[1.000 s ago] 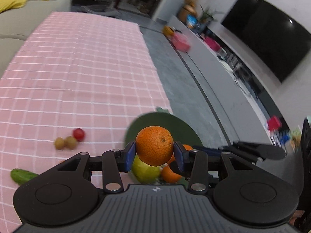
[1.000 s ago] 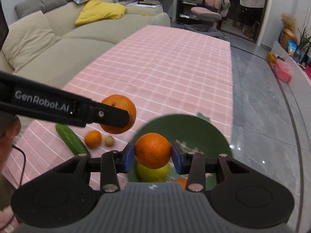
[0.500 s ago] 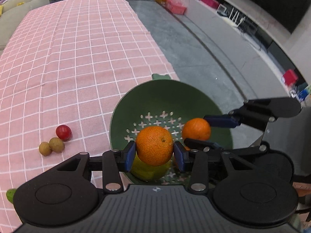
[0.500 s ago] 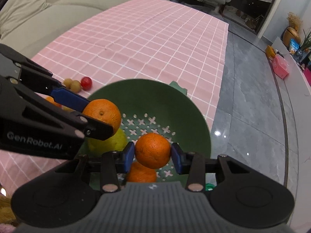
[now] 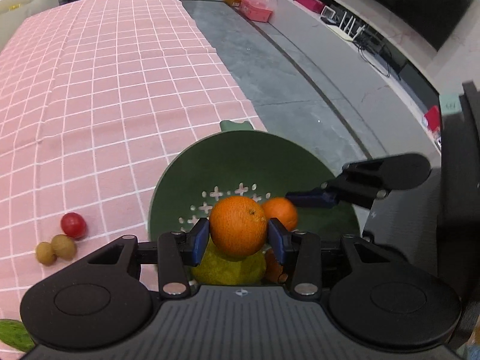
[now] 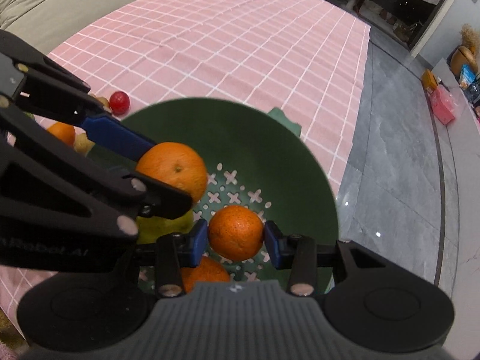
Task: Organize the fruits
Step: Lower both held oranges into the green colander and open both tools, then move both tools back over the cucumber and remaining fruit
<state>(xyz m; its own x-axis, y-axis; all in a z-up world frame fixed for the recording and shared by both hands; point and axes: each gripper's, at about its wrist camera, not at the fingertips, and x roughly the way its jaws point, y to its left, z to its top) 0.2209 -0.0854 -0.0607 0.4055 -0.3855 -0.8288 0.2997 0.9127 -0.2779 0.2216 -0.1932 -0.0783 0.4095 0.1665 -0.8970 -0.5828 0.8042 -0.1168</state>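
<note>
A green colander bowl (image 5: 240, 156) (image 6: 270, 150) sits at the edge of the pink checked tablecloth. My left gripper (image 5: 238, 237) is shut on a large orange (image 5: 238, 225) and holds it over the bowl; it also shows in the right wrist view (image 6: 174, 168). My right gripper (image 6: 235, 240) is shut on a smaller orange (image 6: 235, 232), low inside the bowl; that orange shows in the left wrist view (image 5: 280, 211). A yellow-green fruit (image 5: 228, 270) (image 6: 168, 225) and another orange (image 6: 204, 271) lie in the bowl.
On the cloth left of the bowl lie a red cherry tomato (image 5: 73, 225) (image 6: 119, 101), two small brown fruits (image 5: 55, 247), a small orange (image 6: 61, 133) and a cucumber end (image 5: 13, 334). The table edge and grey floor (image 5: 300, 90) are to the right.
Both grippers have moved lower into the bowl with their oranges. The right gripper's orange now sits close to the bowl's perforated bottom.
</note>
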